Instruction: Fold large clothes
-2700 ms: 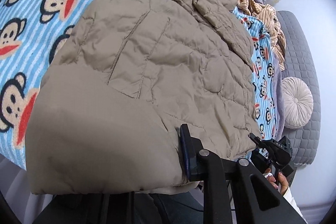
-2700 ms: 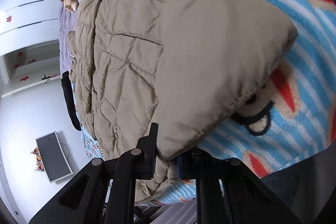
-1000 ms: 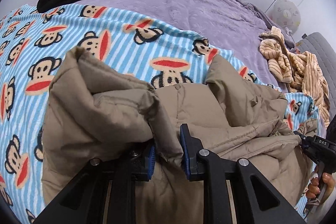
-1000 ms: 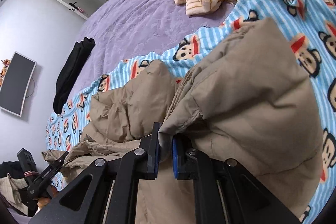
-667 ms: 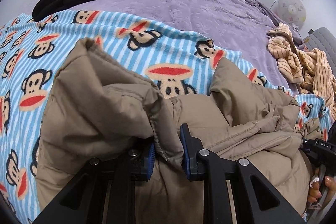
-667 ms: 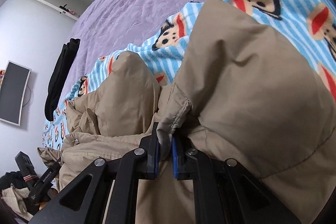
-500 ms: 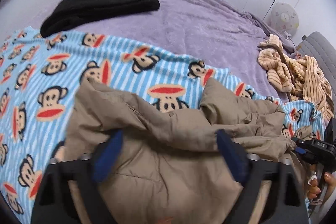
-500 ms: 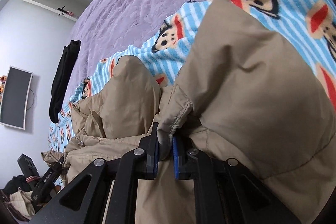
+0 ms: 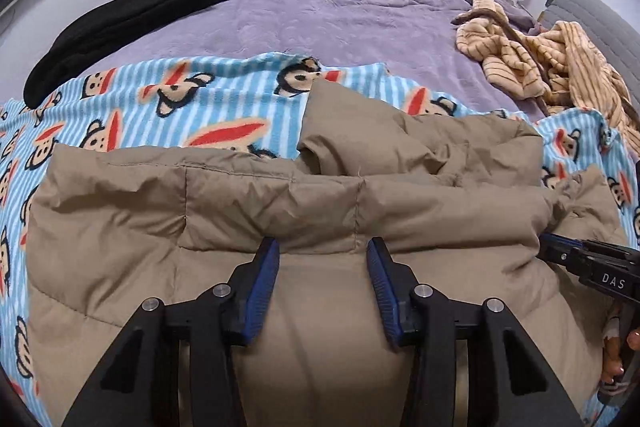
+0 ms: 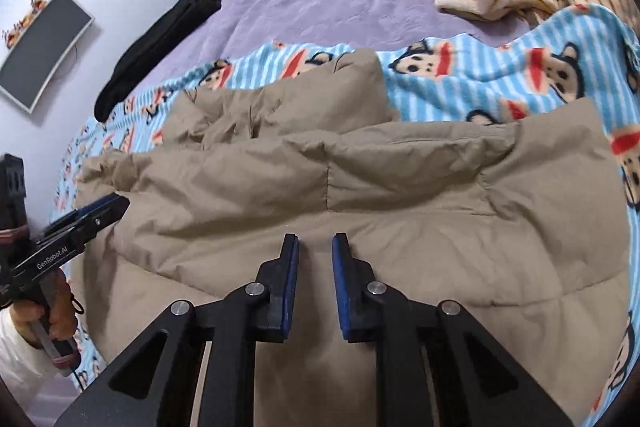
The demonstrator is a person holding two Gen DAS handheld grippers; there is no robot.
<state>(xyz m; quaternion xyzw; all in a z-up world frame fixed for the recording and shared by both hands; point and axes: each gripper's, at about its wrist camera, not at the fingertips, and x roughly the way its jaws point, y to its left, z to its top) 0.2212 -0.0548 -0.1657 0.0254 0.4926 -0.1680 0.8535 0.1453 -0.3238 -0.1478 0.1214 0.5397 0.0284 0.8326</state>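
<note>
A tan quilted puffer jacket [image 9: 312, 211] lies folded over on itself on a blue striped monkey-print blanket [image 9: 208, 115]; it also shows in the right wrist view [image 10: 360, 179]. My left gripper [image 9: 322, 247] is open, its jaws wide apart just at the folded edge, holding nothing. My right gripper [image 10: 315, 241] is open with a narrower gap, above the jacket, holding nothing. Each gripper shows at the side of the other's view: the right one [image 9: 560, 247] by the jacket's right end, the left one [image 10: 108, 207] by its left end.
The blanket lies on a purple bedspread [image 9: 340, 15]. A black folded garment [image 9: 120, 23] lies at the far left. A tan striped fleece garment [image 9: 540, 63] lies crumpled at the far right. A grey headboard [image 9: 600, 15] and white wardrobes stand behind.
Both grippers carried the jacket's near part up and over onto its far part, then let go. The left opened half a second ago, the right just now, and both drew back slightly.
</note>
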